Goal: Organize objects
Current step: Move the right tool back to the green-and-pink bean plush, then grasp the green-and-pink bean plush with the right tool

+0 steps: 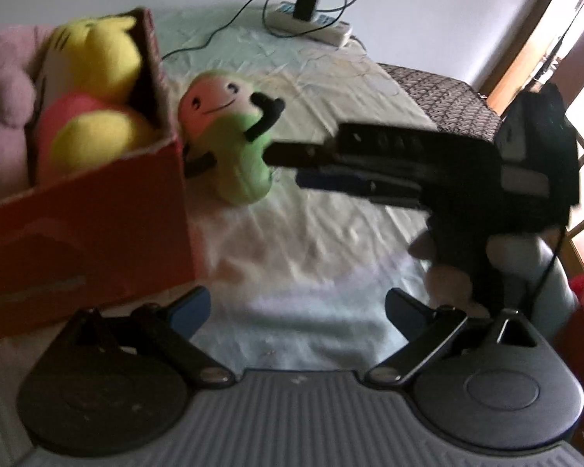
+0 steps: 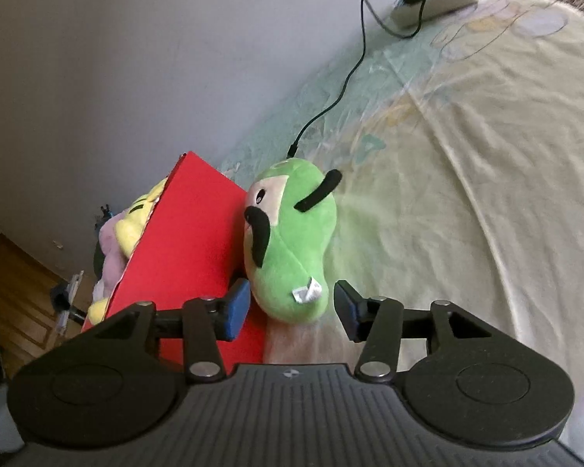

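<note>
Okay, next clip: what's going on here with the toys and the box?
A person with a handheld gripper in each hand is tidying plush toys on a bed into a red box, which already holds a yellow and pink plush. The right gripper is open, its fingers either side of the base of a green plush lying against the box, not yet closed on it. The left gripper is open and empty, pointing at the sheet.

A green plush toy [image 2: 288, 245] with a pink face and black arms; red box [image 2: 187, 241]; yellow plush [image 1: 97, 58]; pale green-and-cream sheet [image 2: 467, 179].
</note>
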Tool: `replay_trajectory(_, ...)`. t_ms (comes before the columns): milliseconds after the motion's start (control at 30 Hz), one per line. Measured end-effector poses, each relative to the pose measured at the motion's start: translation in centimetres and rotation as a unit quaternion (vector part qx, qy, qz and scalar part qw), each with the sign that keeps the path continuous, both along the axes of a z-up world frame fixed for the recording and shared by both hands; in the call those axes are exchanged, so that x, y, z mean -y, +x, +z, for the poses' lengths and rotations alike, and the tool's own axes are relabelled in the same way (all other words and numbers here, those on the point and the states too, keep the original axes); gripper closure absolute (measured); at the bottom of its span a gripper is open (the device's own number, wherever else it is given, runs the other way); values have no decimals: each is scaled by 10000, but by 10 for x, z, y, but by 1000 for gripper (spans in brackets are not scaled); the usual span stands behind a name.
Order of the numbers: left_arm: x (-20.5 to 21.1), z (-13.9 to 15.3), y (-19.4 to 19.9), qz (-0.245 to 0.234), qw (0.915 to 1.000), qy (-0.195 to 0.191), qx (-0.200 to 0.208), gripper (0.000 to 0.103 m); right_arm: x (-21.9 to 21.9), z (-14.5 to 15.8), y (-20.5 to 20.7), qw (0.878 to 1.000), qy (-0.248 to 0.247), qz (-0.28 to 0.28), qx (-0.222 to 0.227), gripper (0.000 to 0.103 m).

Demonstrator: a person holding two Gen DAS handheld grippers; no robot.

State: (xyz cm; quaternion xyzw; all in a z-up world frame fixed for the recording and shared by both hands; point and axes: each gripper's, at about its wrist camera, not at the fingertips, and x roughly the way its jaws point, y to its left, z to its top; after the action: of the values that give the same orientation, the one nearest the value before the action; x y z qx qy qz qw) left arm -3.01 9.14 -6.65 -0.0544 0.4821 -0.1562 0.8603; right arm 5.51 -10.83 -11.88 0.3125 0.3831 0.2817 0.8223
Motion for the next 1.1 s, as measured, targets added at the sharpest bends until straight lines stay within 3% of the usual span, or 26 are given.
replay_trajectory(167,-1,-4,-2,158,9998,26,-69,6,-12,-8,18,9998,158,54,-104,46)
replay_trajectory(400,-2,-2,-1,265,9996,-36,-16,6,-9,-15,20,9984,486,73,-282,60)
replay_trajectory(933,25,3,10,-394,9967,-709,-103,6,66,-9,-74,9935,848,-166,-745,55)
replay_trajectory(1100,36,-3,22,-546,9960,-698,-135,6,84,-9,-86,9915,952,-357,-811,51)
